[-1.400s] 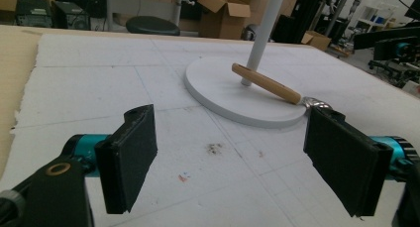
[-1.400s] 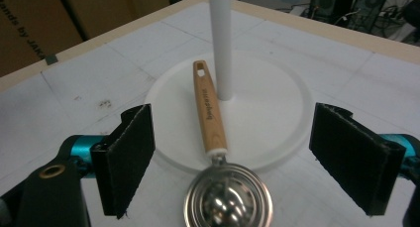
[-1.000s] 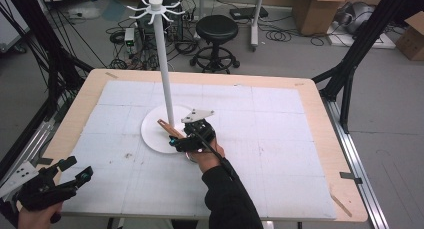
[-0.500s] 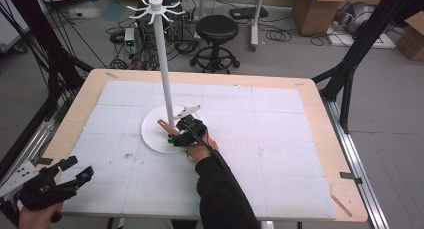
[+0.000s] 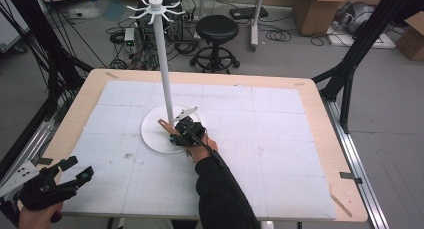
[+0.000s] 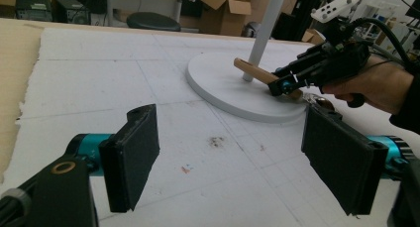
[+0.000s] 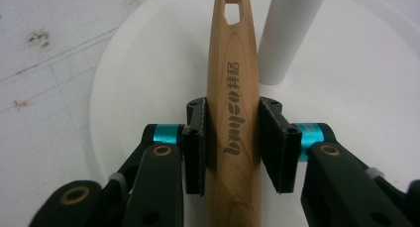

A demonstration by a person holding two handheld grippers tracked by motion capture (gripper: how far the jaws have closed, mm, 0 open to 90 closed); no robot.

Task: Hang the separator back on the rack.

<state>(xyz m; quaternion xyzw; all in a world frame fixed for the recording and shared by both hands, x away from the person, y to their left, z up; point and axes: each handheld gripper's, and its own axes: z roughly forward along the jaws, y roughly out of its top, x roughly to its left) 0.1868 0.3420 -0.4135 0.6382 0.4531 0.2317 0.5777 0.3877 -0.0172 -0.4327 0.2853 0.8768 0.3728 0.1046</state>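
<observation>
Right now the right tool (image 5: pixel 176 133) sits low over the round white base (image 5: pixel 152 134) of the tall stand near the middle of the bench (image 5: pixel 320 119), its jaws pressed against both sides of a wooden handle (image 7: pixel 233 113). That handle is pale wood with dark lettering stamped along it and a small cut-out hole near its far end; in the right gripper view it runs straight up between the two black pads, with the stand's white pole (image 7: pixel 292 28) rising just beside it on the right. From above, the wooden piece angles out to the left of the tool, lying over the white disc close to the foot of the pole, which climbs to a crown of white prongs (image 5: pixel 155 7). Whether the wood rests on the disc or hangs just above it is hard to tell. The right hand (image 5: pixel 202 148) grips the tool from behind, dark sleeve trailing back to the near edge. Meanwhile the left tool (image 5: pixel 75 171) hovers at the near left corner of the bench, well apart from the stand, jaws spread wide with nothing between them, over the white gridded mat (image 6: pixel 124 78)
</observation>
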